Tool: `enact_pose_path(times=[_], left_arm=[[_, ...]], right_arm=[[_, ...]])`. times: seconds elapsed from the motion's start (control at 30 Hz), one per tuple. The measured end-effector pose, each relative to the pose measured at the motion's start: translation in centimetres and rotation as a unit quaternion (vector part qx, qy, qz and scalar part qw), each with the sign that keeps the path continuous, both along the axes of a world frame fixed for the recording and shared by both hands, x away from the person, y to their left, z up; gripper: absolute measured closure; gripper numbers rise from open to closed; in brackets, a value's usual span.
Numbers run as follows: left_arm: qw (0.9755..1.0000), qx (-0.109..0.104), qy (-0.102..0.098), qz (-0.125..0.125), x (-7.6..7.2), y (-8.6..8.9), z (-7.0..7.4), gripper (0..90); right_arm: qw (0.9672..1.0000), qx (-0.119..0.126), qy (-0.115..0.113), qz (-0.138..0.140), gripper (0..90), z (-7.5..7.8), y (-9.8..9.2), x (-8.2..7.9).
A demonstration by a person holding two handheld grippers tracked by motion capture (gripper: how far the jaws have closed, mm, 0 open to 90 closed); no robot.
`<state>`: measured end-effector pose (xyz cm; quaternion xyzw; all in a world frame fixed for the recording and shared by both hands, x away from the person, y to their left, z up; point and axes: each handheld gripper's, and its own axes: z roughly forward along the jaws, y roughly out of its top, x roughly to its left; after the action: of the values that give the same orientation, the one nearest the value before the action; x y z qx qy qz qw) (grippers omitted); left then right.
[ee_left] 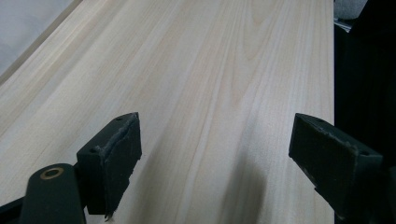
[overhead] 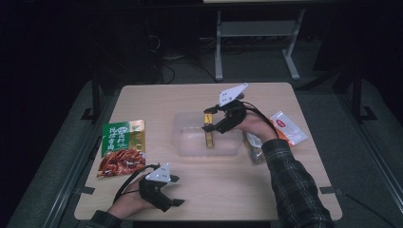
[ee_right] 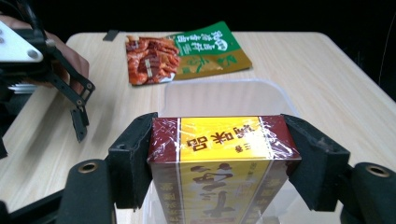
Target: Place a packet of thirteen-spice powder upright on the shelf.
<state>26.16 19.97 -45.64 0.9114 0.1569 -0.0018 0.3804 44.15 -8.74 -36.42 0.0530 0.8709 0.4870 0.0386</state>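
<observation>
Right claw (ee_right: 219, 154): clamped on yellow-maroon box (ee_right: 223, 163) — above clear tub (overhead: 190, 142)
Left claw (ee_left: 215, 158): jaws apart — bare worktop (ee_left: 210, 70) between

One box (ee_right: 219, 158), one clear tub (overhead: 190, 142), three snack packets (overhead: 122, 147).

Both grippers are black: the right gripper (overhead: 209, 124) and left gripper (overhead: 177, 190) each carry a grey three-cornered plate with screws at twelve o'clock and trail dark cables. Brass-ringed holes mark the jaw arms. A dark plaid sleeve (overhead: 294, 190) covers the right forearm.
</observation>
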Motion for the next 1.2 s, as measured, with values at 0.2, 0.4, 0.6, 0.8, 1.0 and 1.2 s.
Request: enact_pose_path(times=[0.2,0.4,0.6,0.8,1.0,1.2], left_arm=[[1.0000,0.001,0.000,0.004,0.0,0.0,0.0,14.6],[0.9998,-0.005,0.011,0.018,0.2,0.1,0.3,13.0],[0.9996,0.010,0.000,0.027,0.0,-0.1,0.6,13.0],[0.9993,0.023,-0.006,0.027,0.0,-0.1,0.5,13.6],[0.9993,0.023,-0.005,0.028,0.1,0.1,0.4,14.0],[0.9994,0.027,-0.006,0.020,0.2,0.0,0.2,14.8]], right_arm=[[0.9999,-0.011,0.005,-0.001,30.0,-0.5,0.1,0.2],[0.9998,-0.001,0.017,-0.013,29.6,-1.5,-0.3,0.2],[0.9993,-0.030,0.014,-0.015,29.2,-2.1,0.1,-0.1],[0.9983,-0.053,0.009,-0.023,28.7,-2.4,0.3,-0.2],[0.9980,-0.042,0.027,-0.038,22.6,-2.1,0.0,0.0],[0.9976,-0.021,0.022,-0.062,16.4,-0.7,-1.0,-0.6]])
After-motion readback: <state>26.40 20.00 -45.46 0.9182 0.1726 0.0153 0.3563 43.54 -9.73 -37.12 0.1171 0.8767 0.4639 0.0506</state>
